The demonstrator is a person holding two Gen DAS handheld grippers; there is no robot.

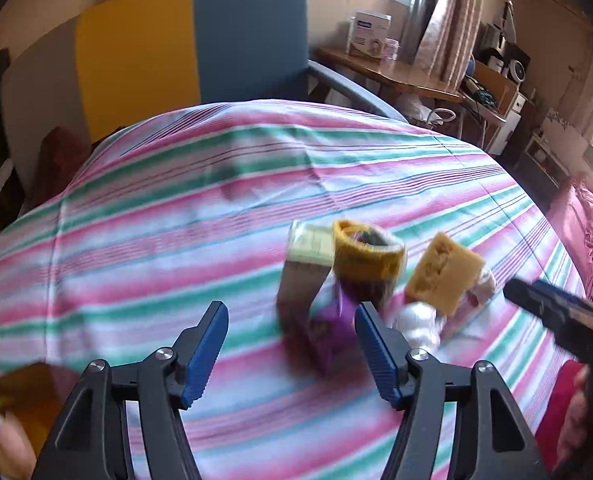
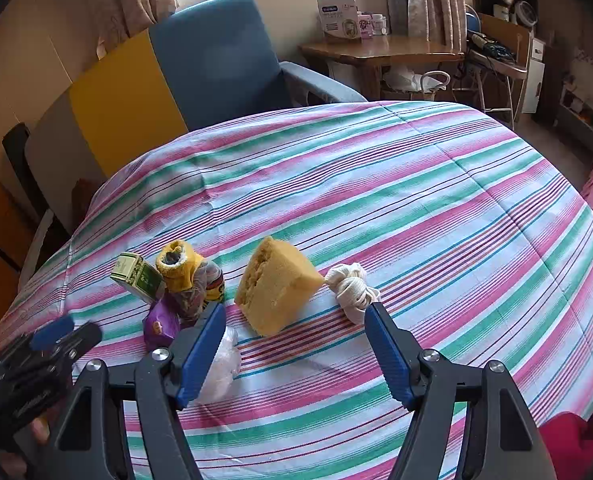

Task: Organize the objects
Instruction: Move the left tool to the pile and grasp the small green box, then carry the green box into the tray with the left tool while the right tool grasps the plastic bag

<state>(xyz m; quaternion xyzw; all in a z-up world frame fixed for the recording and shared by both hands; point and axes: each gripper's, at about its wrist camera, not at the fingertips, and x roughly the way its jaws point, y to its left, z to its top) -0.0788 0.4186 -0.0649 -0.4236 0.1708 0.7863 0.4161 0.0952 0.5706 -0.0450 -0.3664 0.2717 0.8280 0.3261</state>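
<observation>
Items sit bunched on the striped bedspread (image 2: 416, 208), prob. gathered for sorting: yellow sponge (image 2: 274, 286) on edge, rope bundle (image 2: 352, 286) just beside it, small green box (image 2: 136, 276), yellow-topped jar (image 2: 188, 276), purple packet (image 2: 160, 324) close by. Left gripper (image 1: 290, 344) & right gripper (image 2: 294, 346) both released, holding nothing.

Each camera sits behind its own jaws and looks forward and steeply down onto the striped tablecloth (image 2: 416, 200). The left wrist view, blurred, is near the cluster of small things; the right wrist view is close to the yellow sponge (image 2: 274, 286). Both share the cluster, the blue armchair (image 1: 248, 36) and the wooden desk (image 2: 376, 50).
</observation>
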